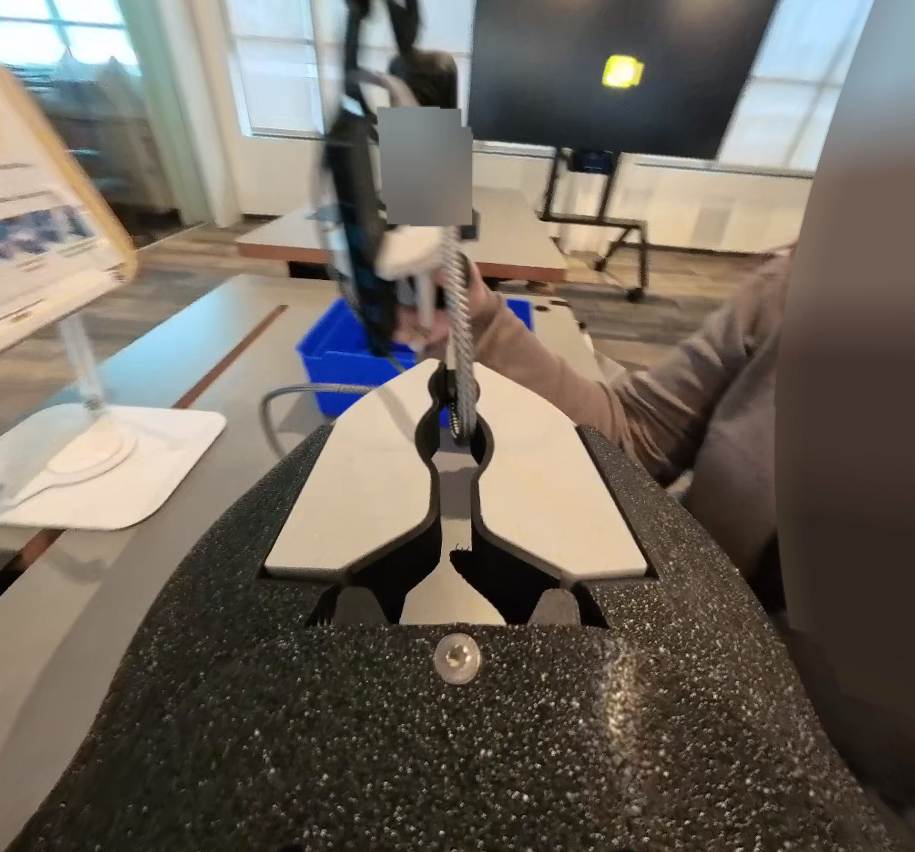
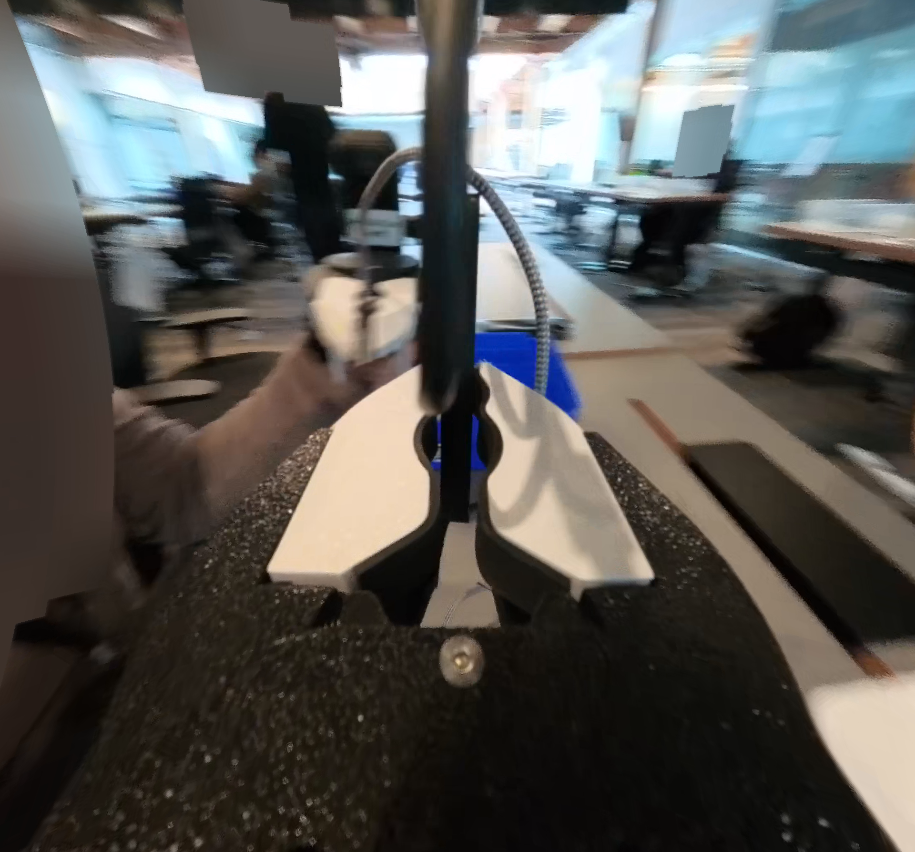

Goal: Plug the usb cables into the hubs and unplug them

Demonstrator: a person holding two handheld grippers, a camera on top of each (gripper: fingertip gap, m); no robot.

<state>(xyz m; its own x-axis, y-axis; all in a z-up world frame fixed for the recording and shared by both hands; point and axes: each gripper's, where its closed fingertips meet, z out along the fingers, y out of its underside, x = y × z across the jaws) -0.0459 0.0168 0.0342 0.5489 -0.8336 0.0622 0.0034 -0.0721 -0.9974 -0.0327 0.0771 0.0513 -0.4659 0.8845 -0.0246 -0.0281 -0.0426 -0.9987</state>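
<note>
The braided cable (image 1: 463, 333) sits clenched in my left claw (image 1: 458, 382), limp and light beyond it; my right claw (image 2: 453, 387) grips the stiff black hub (image 2: 448, 243), both above the far blue bin (image 1: 346, 362). I'd hold near the plug.

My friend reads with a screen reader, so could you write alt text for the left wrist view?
The left gripper is shut on a braided grey cable above a grey table. Just beyond, blurred by motion, the right gripper is raised over a blue bin. A large dark screen stands by the windows behind.
</note>
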